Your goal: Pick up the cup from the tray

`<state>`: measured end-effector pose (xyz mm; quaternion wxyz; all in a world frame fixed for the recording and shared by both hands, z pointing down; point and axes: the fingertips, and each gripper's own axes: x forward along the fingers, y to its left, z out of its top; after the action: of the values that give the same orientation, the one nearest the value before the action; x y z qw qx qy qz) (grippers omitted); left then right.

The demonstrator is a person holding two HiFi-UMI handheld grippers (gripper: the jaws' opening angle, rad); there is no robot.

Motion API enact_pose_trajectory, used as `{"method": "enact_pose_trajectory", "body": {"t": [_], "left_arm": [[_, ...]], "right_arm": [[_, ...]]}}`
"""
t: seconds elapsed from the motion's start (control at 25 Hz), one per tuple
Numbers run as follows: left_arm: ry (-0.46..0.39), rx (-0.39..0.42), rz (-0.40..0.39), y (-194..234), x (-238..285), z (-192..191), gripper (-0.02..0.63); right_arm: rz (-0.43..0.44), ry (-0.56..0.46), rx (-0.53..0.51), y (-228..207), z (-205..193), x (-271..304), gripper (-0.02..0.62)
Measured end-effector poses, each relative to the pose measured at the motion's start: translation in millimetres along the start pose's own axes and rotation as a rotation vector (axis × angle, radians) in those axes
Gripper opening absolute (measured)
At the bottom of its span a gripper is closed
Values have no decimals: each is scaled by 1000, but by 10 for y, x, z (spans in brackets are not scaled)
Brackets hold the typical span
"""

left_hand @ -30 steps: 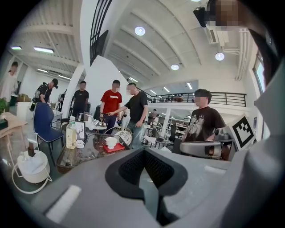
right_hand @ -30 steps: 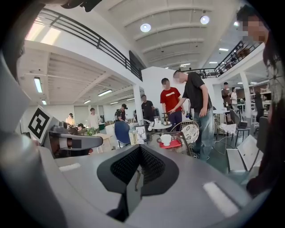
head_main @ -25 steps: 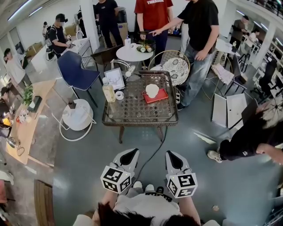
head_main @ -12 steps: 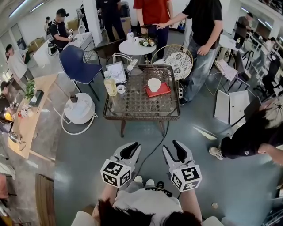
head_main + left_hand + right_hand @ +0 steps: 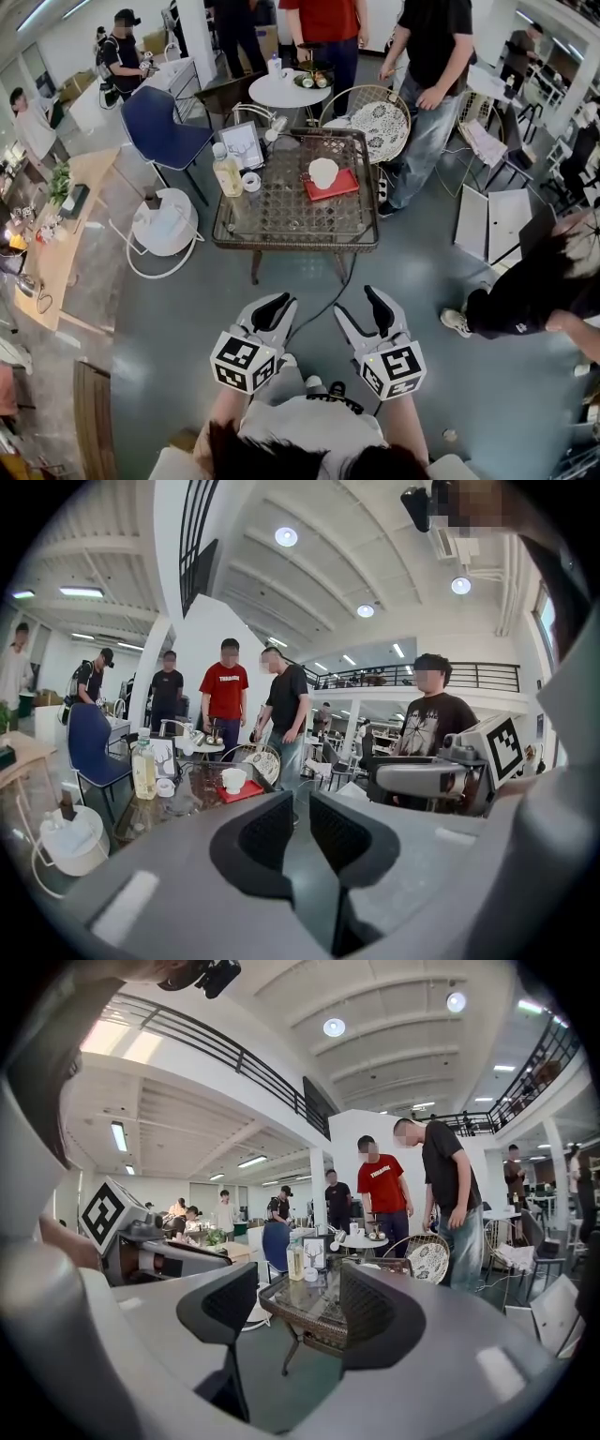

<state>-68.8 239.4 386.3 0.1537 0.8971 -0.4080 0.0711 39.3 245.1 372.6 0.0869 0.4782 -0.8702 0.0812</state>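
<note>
A white cup (image 5: pixel 322 172) stands upright on a red tray (image 5: pixel 337 187) at the far right of the glass-topped wicker table (image 5: pixel 291 234). The left gripper view shows the cup (image 5: pixel 232 780) and the tray (image 5: pixel 246 792) small, beyond the jaws. Both grippers hang low over the floor, well short of the table. My left gripper (image 5: pixel 272 311) has its jaws nearly together with nothing between them (image 5: pixel 302 832). My right gripper (image 5: pixel 364 314) stands open and empty, and the table shows through its gap (image 5: pixel 298 1312).
On the table's left stand a bottle (image 5: pixel 226 175), a picture frame (image 5: pixel 243 143) and a tape roll (image 5: pixel 251 182). A blue chair (image 5: pixel 164 136), a white stool (image 5: pixel 164 230) and a wicker chair (image 5: pixel 373 127) ring the table. People stand behind it. A person (image 5: pixel 534 281) crouches at right.
My right gripper's jaws have spread open. Both grippers have moved forward a little towards the table. The left jaws stay together.
</note>
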Motion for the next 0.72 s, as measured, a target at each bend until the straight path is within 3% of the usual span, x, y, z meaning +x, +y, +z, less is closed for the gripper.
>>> {"method": "enact_pose_trajectory", "body": {"t": [0.32,0.72], "left_arm": [[-21,-2,18,296,299,133,58],[20,34,-20,715,758,262,61]], "right_arm": [[8,-8,-7,-251,53,280,318],[-39,5,-18,-555,178,877,377]]}}
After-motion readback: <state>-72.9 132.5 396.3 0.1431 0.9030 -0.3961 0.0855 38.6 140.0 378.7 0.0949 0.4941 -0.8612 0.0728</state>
